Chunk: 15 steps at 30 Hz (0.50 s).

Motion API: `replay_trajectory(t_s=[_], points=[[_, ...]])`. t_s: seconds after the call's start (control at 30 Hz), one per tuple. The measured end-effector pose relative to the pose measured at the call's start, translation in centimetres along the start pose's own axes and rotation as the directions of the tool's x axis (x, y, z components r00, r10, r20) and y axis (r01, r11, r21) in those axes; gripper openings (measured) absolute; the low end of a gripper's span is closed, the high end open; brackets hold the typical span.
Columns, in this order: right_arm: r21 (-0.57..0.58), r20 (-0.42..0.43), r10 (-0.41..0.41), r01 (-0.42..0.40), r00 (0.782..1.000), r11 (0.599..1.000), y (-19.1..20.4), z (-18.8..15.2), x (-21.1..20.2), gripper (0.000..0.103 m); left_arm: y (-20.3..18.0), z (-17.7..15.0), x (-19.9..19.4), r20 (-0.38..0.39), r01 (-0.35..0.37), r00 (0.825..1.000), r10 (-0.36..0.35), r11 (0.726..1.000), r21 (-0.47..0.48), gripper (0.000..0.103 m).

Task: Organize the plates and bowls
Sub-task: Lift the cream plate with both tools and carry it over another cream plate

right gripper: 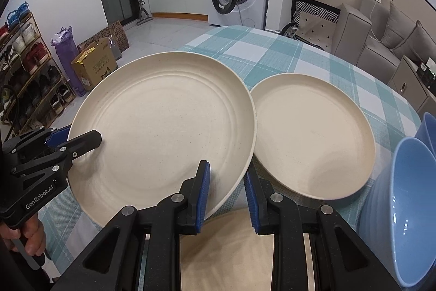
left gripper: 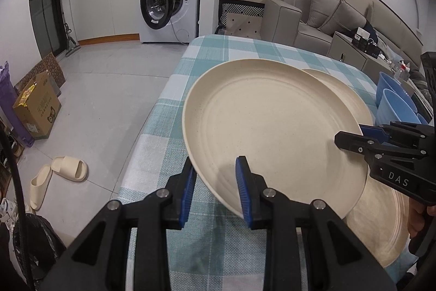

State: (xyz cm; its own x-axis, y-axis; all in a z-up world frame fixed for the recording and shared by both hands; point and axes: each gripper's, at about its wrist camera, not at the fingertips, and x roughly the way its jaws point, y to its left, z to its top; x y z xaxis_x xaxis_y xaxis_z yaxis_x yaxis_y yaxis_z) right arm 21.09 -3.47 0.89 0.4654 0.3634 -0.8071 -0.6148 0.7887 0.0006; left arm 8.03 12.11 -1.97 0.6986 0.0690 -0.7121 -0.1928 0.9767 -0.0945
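Both the left gripper and right gripper straddle opposite rims of the tilted big plate, jaws apparently gripping it, directly above another plate

- Large plate raised above table, between left gripper and right gripper.
- Smaller plate just right of it.
- Third plate beneath.
- Bowls far right.
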Motion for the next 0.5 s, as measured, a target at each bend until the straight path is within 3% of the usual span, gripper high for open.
replay_trajectory(t_s=[0.5], points=[[0.065,0.05,-0.034,0.03,0.998,0.997,-2.8,-3.3,-5.6,0.026,-4.1,-0.1,-2.9,0.04,0.041,0.998,-0.045,0.995,0.09,0.028]])
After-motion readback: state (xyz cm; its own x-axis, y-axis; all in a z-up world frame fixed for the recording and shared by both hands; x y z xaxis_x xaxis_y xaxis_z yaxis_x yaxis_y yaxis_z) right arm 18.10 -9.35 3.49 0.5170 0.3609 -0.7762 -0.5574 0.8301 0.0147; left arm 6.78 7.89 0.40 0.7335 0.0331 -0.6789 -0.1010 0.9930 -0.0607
